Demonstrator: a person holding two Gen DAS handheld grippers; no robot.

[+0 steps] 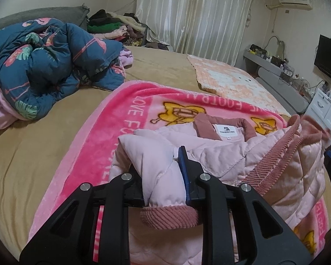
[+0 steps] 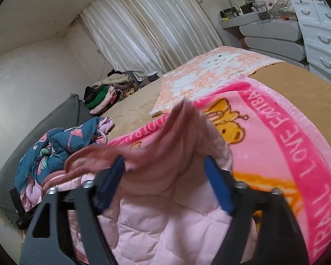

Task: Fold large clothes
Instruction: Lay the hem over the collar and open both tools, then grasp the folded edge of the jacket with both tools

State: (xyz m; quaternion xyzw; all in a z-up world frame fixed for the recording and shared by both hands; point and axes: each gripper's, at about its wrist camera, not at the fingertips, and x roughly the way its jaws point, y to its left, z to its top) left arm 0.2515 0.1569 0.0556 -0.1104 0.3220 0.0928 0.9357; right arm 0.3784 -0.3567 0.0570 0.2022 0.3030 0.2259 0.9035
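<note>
A pale pink quilted jacket point(image 1: 220, 154) with dusty-pink corduroy collar and cuffs lies on a pink cartoon blanket point(image 1: 125, 119) on the bed. My left gripper point(image 1: 161, 176) is shut on a bunched sleeve of the jacket, the corduroy cuff point(image 1: 170, 217) hanging just below its fingers. In the right wrist view my right gripper point(image 2: 165, 176) stands wide apart, with a raised, blurred fold of the jacket point(image 2: 172, 154) between its blue pads point(image 2: 218, 187); the pads do not press it. The same blanket point(image 2: 286, 154) lies under it.
A crumpled blue flamingo-print quilt point(image 1: 48, 66) lies at the left of the tan bed point(image 1: 33, 154). An orange-white towel point(image 1: 234, 81) lies at the far side. A clothes pile point(image 1: 114, 28) sits by the curtain. White drawers point(image 2: 320, 44) and a TV point(image 1: 328, 57) stand right.
</note>
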